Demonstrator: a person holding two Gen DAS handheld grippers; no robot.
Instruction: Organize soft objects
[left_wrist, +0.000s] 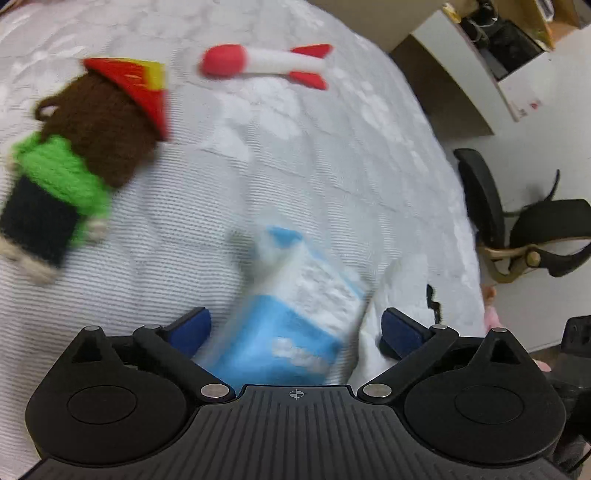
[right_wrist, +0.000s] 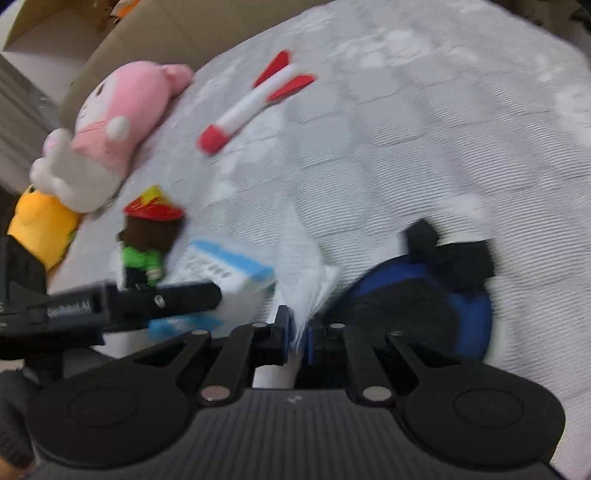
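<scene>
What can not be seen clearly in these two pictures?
- Printing on the blue-and-white milk carton plush: motion blur, both views.
- What the right gripper pinches: thin, white, blurred.
- Yellow plush: cut by the left edge, right wrist view.
- Blue and black item: blurred, partly behind the gripper.

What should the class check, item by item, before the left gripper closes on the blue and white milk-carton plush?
1. Left gripper open wide enough: ok, its blue pads stand apart on either side of the milk-carton plush.
2. Carton between the pads: ok, though the pads are not touching it.
3. Right gripper out of the way: not ok, it is shut on a fold of the white bedspread right beside the carton.
4. Knitted doll clear of the grasp: ok, it lies apart, to the left.
5. Foam rocket clear: ok, farther up the bed.
6. Carton's exact lean: cannot tell, both views are blurred.
</scene>
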